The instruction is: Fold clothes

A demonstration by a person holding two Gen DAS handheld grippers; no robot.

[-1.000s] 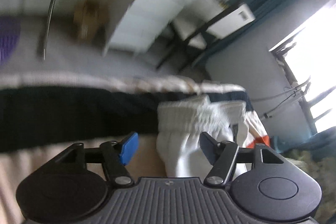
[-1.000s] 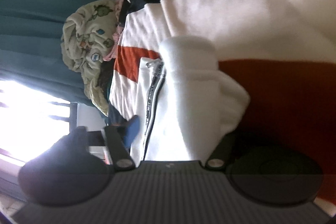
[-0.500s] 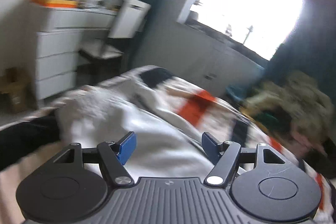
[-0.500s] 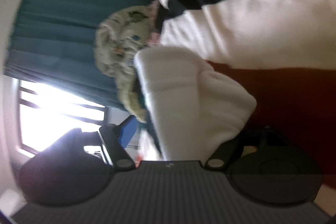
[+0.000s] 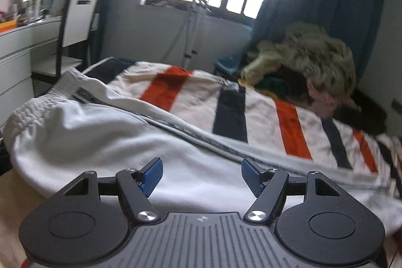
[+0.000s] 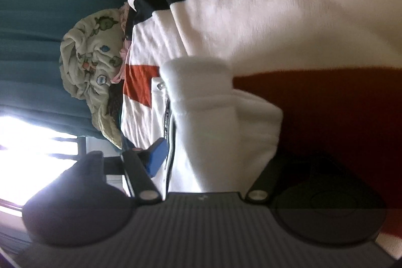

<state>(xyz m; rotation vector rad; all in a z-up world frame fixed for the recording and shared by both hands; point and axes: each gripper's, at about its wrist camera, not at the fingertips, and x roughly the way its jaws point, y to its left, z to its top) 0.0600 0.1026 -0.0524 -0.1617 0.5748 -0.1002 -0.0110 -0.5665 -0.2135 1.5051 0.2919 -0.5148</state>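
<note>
Left gripper [image 5: 201,175] jaws wide, empty, hovering over white trousers [image 5: 105,137] on the striped bed [image 5: 251,102]; view has swung from dresser side toward the window. Right gripper [image 6: 208,157] jaws closing on the folded cuff end [image 6: 201,97]. Judgement: next fold being set up. Far: heaped blanket [image 5: 309,54].

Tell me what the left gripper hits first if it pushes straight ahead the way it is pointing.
Most likely the white garment. The left gripper is open and angled down at that cloth, which fills the view just past its fingers; the striped bedspread lies beyond. Exact depth is unclear.
</note>
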